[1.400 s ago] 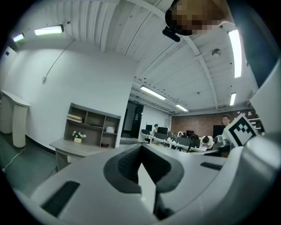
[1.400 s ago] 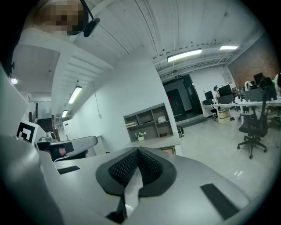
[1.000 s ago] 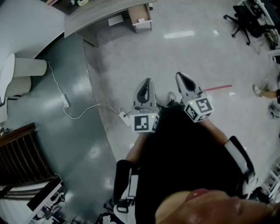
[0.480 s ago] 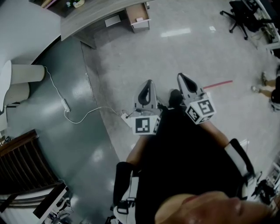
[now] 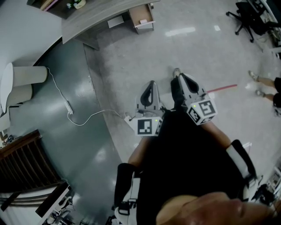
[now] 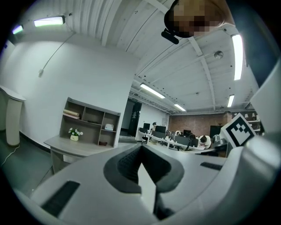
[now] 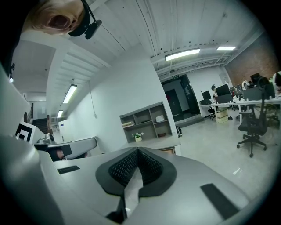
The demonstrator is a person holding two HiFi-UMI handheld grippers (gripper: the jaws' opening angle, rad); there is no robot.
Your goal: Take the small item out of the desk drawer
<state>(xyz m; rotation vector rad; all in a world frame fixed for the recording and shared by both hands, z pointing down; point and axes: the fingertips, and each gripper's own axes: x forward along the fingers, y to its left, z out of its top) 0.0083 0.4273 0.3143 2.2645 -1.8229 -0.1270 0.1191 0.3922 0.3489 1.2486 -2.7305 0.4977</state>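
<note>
Two grippers, both clenched on nothing: the left gripper (image 5: 150, 84) and right gripper (image 5: 183, 78) are held side by side close to the person's body, pads pressed together in each gripper view, pointing out over bare floor. The desk (image 5: 99, 12) stands far off at the far left, well apart from both. Its drawer (image 5: 141, 17) hangs open at the desk's right end, and a pale speck (image 5: 143, 21) shows inside, probably the small item, though it is too small to name. Step in hand, as I read it: the approach, with no reach begun. To do it well, walk straight for the drawer and keep right of the white cable (image 5: 83, 117) trailing across the floor at left. Stop square to the drawer's open front. Release one gripper's jaws only when above the drawer, then come down from over the item rather than raking along the drawer wall. The other gripper could steady the drawer front.
</note>
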